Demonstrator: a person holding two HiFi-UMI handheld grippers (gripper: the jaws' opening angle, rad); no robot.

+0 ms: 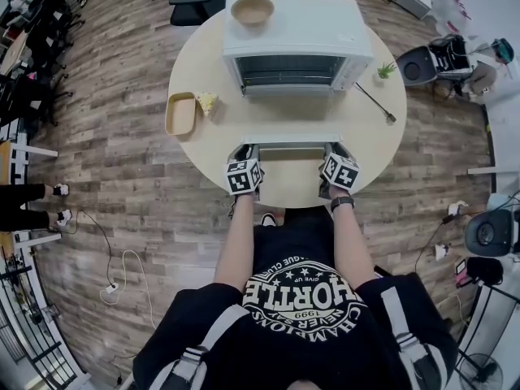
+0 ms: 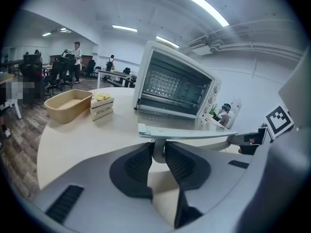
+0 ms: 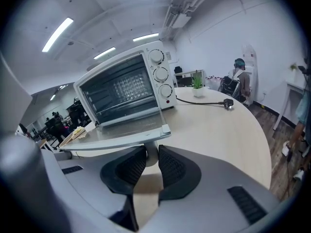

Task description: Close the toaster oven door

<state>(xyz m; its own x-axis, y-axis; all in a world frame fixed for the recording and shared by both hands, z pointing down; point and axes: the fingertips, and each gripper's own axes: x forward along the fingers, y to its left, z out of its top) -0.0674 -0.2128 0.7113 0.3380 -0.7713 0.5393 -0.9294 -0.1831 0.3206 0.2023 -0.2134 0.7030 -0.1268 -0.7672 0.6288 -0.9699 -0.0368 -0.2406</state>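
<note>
Grasp made, lift seemingly next. Clamped onto the end posts of the handle (image 2: pixel 194 134) with left gripper (image 2: pixel 159 152) and right gripper (image 3: pixel 151 154); door (image 3: pixel 131 127) down flat at 6 o'clock of the toaster oven (image 1: pixel 296 31) on the bench (image 1: pixel 203 145). Calls for raising both evenly toward 12 o'clock.

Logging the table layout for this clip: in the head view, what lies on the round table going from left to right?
tan tray → sandwich piece → toaster oven, its door folded down → small potted plant
</note>
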